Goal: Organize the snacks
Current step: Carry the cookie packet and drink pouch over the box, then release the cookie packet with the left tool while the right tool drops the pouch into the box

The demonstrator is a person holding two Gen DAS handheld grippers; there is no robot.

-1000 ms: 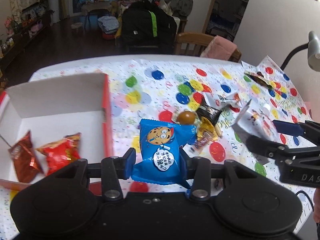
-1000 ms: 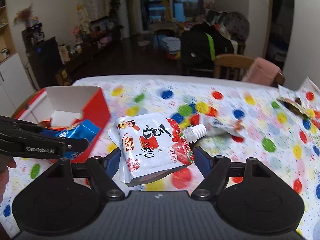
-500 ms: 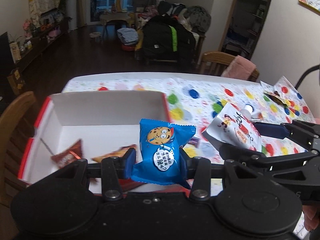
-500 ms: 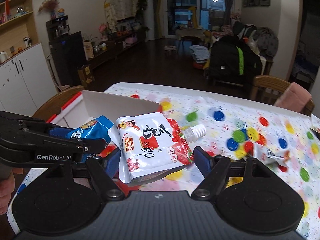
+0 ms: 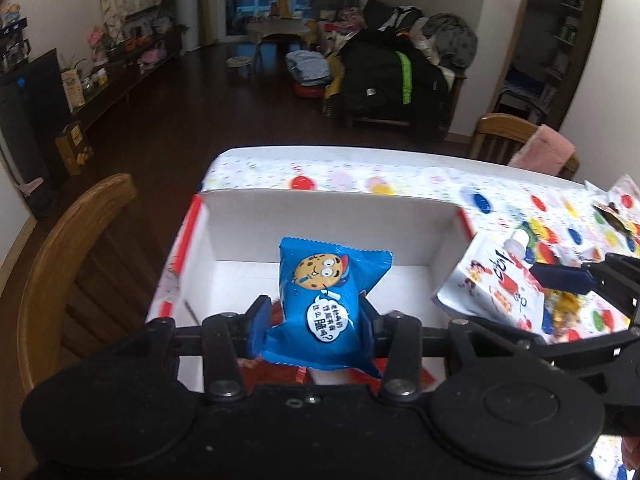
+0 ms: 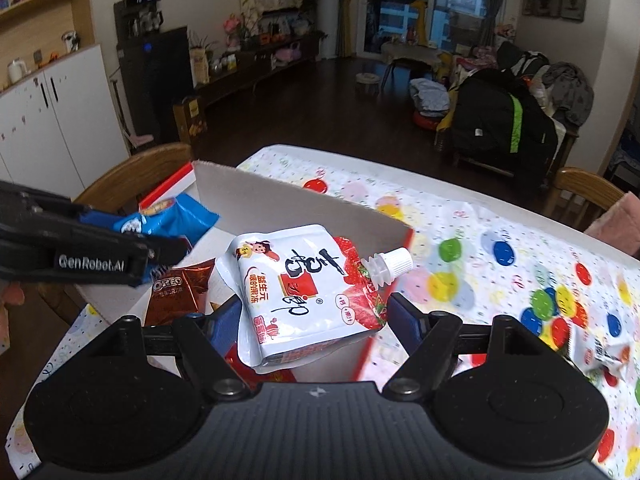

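Above box (image 5: pixel 320 216): left tongs (image 5: pixel 312 316) clamp blue cookie pack (image 5: pixel 320 304); right tongs (image 6: pixel 312 316) clamp jelly pouch (image 6: pixel 304 292); "OREO" packet (image 6: pixel 176 288) inside.

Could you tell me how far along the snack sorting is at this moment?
Partly done: an Oreo packet already lies in the box. In hand: the left gripper holds a blue cookie packet over the box, and the right gripper holds a white spouted pouch by its near right corner. Left: wrappers lying on the spotted tablecloth.
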